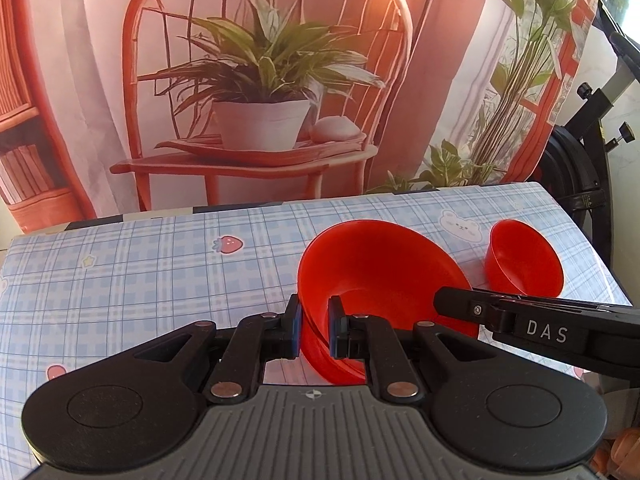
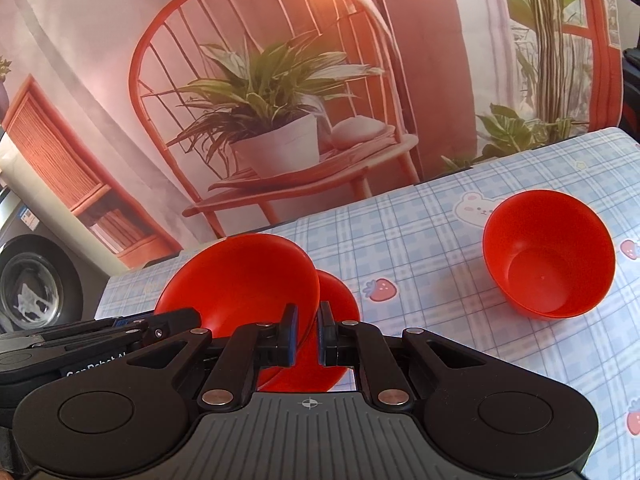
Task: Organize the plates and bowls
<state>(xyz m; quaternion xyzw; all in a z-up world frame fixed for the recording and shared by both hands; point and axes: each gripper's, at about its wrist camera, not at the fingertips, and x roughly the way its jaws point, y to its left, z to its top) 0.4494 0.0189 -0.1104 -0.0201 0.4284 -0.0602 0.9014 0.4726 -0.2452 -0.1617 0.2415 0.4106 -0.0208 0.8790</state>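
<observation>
Each matte black plastic tool, left (image 1: 314,330) and right (image 2: 307,332), has a grey ribbed base bearing a small crosshair mark, two round black discs, silver rivets on linked arms, and blue-edged finger pads (image 1: 295,326). White letters "DAS" mark the right tool's side.
</observation>
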